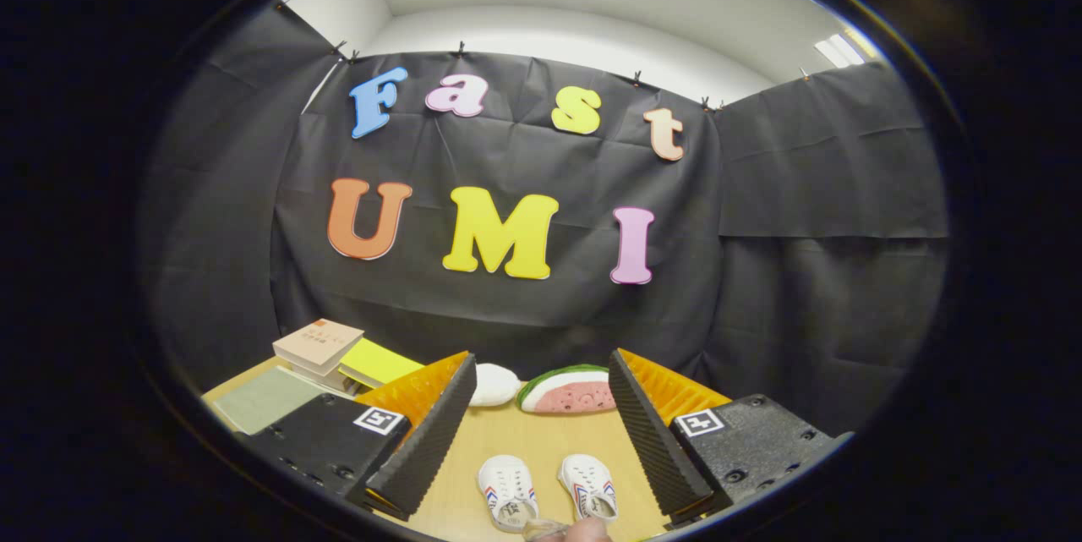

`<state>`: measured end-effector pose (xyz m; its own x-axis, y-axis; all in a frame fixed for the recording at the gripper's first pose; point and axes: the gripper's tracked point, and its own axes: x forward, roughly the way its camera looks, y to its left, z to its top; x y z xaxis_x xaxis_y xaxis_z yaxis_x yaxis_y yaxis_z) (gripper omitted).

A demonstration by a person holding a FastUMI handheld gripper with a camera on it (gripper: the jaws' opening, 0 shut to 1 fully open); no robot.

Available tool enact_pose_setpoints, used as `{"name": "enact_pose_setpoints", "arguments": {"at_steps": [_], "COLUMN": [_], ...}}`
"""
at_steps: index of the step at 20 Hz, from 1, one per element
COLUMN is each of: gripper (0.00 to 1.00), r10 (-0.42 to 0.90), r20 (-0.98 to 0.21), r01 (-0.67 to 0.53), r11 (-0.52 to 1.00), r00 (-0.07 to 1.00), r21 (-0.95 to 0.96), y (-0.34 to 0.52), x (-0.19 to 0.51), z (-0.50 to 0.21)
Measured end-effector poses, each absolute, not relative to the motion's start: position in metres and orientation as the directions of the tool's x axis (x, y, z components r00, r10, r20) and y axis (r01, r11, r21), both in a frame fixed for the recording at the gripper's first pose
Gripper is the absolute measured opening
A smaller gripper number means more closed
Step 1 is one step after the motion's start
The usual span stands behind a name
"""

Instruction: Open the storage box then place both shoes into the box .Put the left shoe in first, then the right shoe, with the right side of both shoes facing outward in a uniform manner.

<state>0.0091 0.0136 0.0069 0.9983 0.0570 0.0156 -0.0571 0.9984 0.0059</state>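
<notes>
Two small white shoes with striped sides stand side by side on the wooden table, toes pointing away: one shoe (507, 491) on the left and the other shoe (588, 486) on the right. Both lie low between the fingers of my gripper (541, 373), which is open and holds nothing. The fingers (427, 440) reach up past the shoes on either side. A fingertip of a person's hand (583, 530) and a bit of clear plastic (541, 529) show right behind the shoes' heels.
Beyond the fingers a watermelon-slice toy (568, 391) and a white rounded object (494, 384) lie at the table's back edge. A stack of books (319, 347), a yellow-green pad (377, 362) and a grey-green sheet (269, 398) sit at the back left.
</notes>
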Motion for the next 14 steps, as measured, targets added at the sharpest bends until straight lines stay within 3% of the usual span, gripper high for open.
{"name": "enact_pose_setpoints", "arguments": {"at_steps": [14], "gripper": [1.0], "r10": [0.156], "r20": [-0.019], "r01": [-0.156], "r11": [0.988], "r00": [0.988], "r21": [0.012], "y": [0.019], "x": [0.029], "z": [0.001]}}
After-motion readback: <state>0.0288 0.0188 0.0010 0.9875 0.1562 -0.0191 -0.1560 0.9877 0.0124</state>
